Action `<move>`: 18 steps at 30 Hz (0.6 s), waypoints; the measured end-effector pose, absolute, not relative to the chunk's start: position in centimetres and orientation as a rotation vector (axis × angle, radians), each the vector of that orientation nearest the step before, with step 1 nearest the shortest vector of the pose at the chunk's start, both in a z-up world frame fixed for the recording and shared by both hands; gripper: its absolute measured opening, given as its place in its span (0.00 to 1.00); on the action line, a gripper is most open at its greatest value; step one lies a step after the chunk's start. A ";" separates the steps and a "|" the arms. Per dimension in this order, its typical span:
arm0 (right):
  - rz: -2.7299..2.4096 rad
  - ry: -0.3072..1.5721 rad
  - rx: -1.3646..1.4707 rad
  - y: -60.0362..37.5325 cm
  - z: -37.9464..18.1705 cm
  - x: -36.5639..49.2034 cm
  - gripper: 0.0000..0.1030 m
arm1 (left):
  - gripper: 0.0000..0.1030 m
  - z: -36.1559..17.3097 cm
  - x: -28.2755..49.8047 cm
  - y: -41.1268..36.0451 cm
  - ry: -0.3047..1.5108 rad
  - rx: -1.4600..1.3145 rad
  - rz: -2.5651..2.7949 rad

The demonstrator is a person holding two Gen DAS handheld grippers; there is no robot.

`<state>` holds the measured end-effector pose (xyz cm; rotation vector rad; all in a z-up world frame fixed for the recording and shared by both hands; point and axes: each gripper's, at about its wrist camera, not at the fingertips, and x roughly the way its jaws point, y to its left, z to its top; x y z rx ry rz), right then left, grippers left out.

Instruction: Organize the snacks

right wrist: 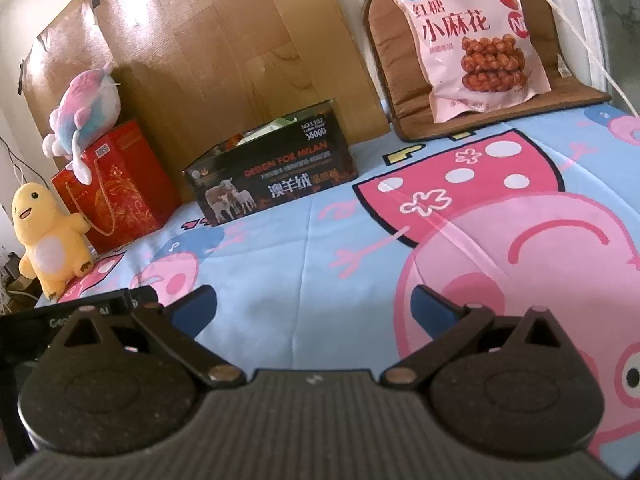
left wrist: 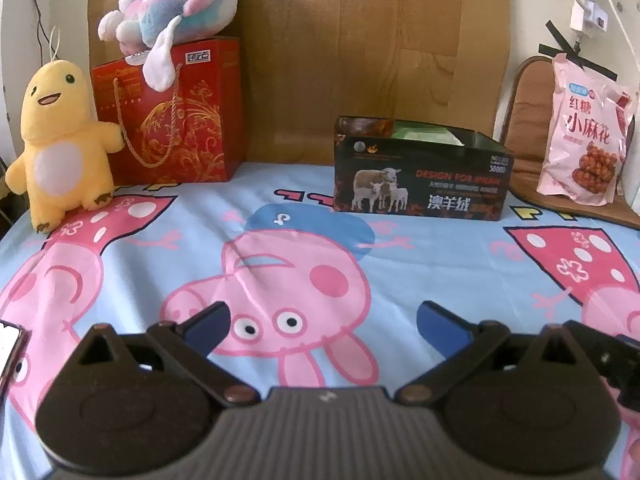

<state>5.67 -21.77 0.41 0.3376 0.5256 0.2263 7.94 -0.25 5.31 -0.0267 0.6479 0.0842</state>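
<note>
Right gripper jaws apart, empty, above sheet; pink snack bag ahead-right, dark box ahead-left.

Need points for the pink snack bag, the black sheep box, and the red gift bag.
pink snack bag (right wrist: 468,36), right wrist view, front panel by the lettering.
black sheep box (left wrist: 420,188), left wrist view, front face.
red gift bag (left wrist: 180,120), left wrist view, front face.

A home bedroom is showing here: a bed wearing a light-blue cartoon-pig sheet, a wooden headboard standing behind, a yellow plush duck sitting beside a red gift bag.
</note>
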 end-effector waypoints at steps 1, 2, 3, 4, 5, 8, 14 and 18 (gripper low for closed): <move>0.226 0.524 0.336 -21.7 0.5 5.7 1.00 | 1.00 5.3 7.9 -0.3 0.646 -0.024 0.082; 0.226 0.525 0.336 -21.7 0.5 5.7 1.00 | 1.00 5.3 7.9 -0.4 0.645 -0.022 0.080; 0.225 0.524 0.335 -21.7 0.5 5.7 1.00 | 1.00 5.4 8.0 -0.4 0.646 -0.021 0.077; 0.225 0.523 0.331 -21.6 0.6 5.7 1.00 | 1.00 5.4 8.0 -0.4 0.648 -0.019 0.074; 0.225 0.522 0.328 -21.5 0.7 5.7 1.00 | 1.00 5.4 8.1 -0.4 0.651 -0.018 0.071; 0.229 0.522 0.323 -21.3 0.8 5.7 1.00 | 1.00 5.4 8.0 -0.5 0.653 -0.014 0.069; 0.229 0.524 0.326 -21.3 0.7 5.7 1.00 | 1.00 5.5 7.8 -0.6 0.639 -0.005 0.076; 0.230 0.521 0.333 -21.4 0.8 5.6 1.00 | 1.00 5.7 7.7 -0.7 0.630 -0.003 0.072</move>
